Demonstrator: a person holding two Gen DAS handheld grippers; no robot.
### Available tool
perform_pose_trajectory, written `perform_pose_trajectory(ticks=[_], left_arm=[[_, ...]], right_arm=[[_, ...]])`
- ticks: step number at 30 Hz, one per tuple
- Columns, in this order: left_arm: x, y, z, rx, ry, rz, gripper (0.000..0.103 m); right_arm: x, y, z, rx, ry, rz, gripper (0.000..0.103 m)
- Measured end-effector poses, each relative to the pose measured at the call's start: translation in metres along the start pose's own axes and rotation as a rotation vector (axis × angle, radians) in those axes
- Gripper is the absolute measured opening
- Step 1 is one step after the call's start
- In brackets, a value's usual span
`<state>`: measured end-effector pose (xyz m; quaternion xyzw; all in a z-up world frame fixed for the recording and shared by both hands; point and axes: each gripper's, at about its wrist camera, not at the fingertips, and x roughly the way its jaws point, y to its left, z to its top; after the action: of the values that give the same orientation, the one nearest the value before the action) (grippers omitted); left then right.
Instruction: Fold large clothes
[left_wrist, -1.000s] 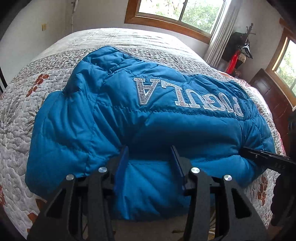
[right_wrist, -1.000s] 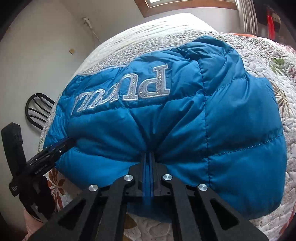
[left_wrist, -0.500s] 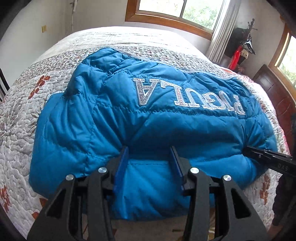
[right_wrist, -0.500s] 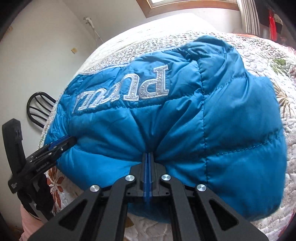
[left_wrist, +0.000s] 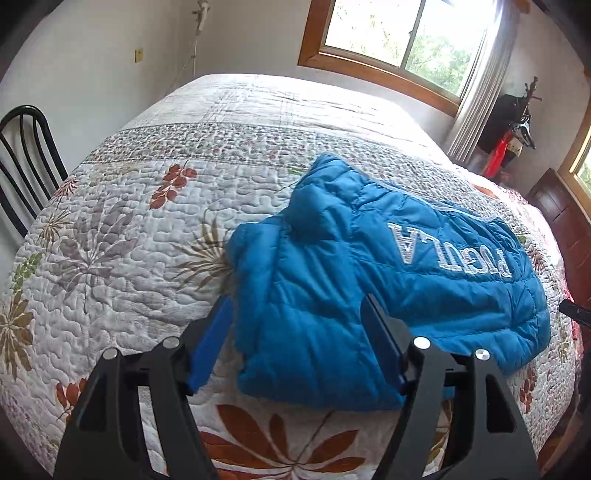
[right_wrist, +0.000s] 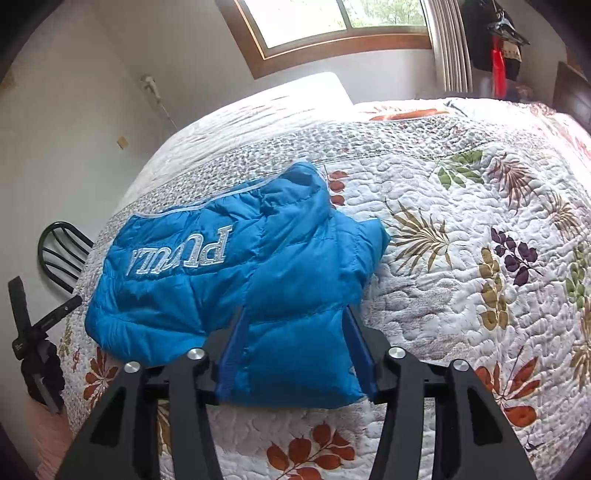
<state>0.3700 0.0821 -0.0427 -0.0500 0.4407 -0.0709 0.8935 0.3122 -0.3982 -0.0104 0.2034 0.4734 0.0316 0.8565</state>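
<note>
A blue puffer jacket (left_wrist: 369, 280) with silver lettering lies folded in a compact bundle on the quilted bed; it also shows in the right wrist view (right_wrist: 236, 280). My left gripper (left_wrist: 299, 310) is open and empty, its fingers straddling the bundle's near left corner from above. My right gripper (right_wrist: 295, 314) is open and empty, its fingers either side of the bundle's near right part. The other gripper's tip shows at the far right of the left wrist view (left_wrist: 574, 312) and at the left of the right wrist view (right_wrist: 44, 321).
The bed's floral quilt (left_wrist: 129, 240) spreads wide around the jacket. A black chair (left_wrist: 22, 162) stands left of the bed. Windows (left_wrist: 406, 40) line the far wall. A dark wooden headboard (left_wrist: 561, 218) is at the right, with red and black items (left_wrist: 509, 136) in the corner.
The right gripper has opened and let go of the jacket. Both grippers have pulled back and away, so the jacket looks smaller and lies still on the quilt.
</note>
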Motion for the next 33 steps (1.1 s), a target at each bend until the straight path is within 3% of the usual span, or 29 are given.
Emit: perform_pose_trajectory(ticks=[6, 16, 21, 27, 29, 31, 33], left_arm=[[0.017, 0.025, 0.005, -0.057, 0.046, -0.057, 0.083], [0.065, 0.054, 0.01, -0.232, 0.12, -0.279, 0.085], [0.091, 0.05, 0.018, -0.238, 0.16, -0.297, 0.087], [0.119, 0.036, 0.028, -0.231, 0.223, -0.328, 0.089], [0.122, 0.022, 0.03, -0.183, 0.222, -0.295, 0.08], [0.118, 0.014, 0.033, -0.159, 0.209, -0.279, 0.054], [0.106, 0.005, 0.035, -0.14, 0.187, -0.263, 0.036]], right_arm=[[0.026, -0.029, 0.012, 0.097, 0.06, 0.103, 0.076], [0.078, -0.071, 0.012, 0.251, 0.093, 0.295, 0.079], [0.098, -0.074, 0.017, 0.271, 0.092, 0.373, 0.079], [0.118, -0.056, 0.032, 0.222, 0.116, 0.378, 0.078], [0.122, -0.048, 0.034, 0.204, 0.125, 0.352, 0.069], [0.118, -0.04, 0.035, 0.183, 0.114, 0.345, 0.048], [0.109, -0.033, 0.033, 0.166, 0.09, 0.347, 0.034]])
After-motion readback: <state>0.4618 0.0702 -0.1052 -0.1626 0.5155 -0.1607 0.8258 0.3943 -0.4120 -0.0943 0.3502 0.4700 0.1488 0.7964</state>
